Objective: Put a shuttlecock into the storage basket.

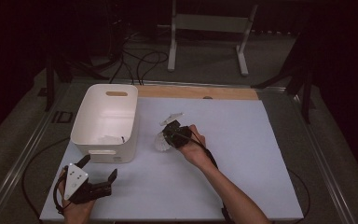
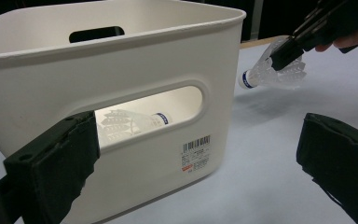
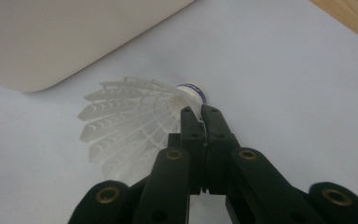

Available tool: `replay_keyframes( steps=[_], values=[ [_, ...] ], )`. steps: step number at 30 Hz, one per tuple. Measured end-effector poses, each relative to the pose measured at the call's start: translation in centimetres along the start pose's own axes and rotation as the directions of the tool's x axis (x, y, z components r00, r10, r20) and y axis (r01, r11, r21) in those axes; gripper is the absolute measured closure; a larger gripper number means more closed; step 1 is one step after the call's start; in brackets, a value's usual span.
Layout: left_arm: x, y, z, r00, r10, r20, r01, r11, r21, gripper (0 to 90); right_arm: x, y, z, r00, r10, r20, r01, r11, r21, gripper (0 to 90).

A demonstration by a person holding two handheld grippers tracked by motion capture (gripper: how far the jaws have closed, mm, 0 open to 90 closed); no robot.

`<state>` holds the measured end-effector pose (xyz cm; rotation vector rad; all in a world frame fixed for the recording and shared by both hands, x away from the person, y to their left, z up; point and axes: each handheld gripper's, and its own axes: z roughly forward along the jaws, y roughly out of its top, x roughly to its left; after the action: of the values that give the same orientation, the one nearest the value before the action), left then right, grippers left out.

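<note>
The right gripper (image 3: 200, 114) had its fingers clamped on the skirt of a shuttlecock (image 3: 135, 126), which hung just above the desk (image 1: 242, 154) beside the white bin (image 1: 103, 122); in the high view the gripper hid most of it. The left gripper (image 1: 99, 169) hovered near the bin's near wall, fingers apart. A second shuttlecock (image 2: 133, 122) lay inside the bin, partly seen through the handle slot.

Bin (image 1: 103, 122) blocks left; open mat (image 1: 242, 140) rightward.
</note>
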<state>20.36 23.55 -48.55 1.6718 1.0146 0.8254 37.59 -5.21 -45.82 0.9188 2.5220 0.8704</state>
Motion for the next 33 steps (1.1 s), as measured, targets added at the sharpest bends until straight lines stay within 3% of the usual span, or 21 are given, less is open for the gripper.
replay_keyframes(
  steps=[33],
  values=[
    [0.0, 0.0, 0.0, 1.0000, -0.001, 0.001, 0.001, 1.0000, 0.001, 0.0, -0.2, 0.4, -1.4, 1.0000, 0.005, 0.002, -0.005, 0.999, -0.032, 89.0]
  ],
)
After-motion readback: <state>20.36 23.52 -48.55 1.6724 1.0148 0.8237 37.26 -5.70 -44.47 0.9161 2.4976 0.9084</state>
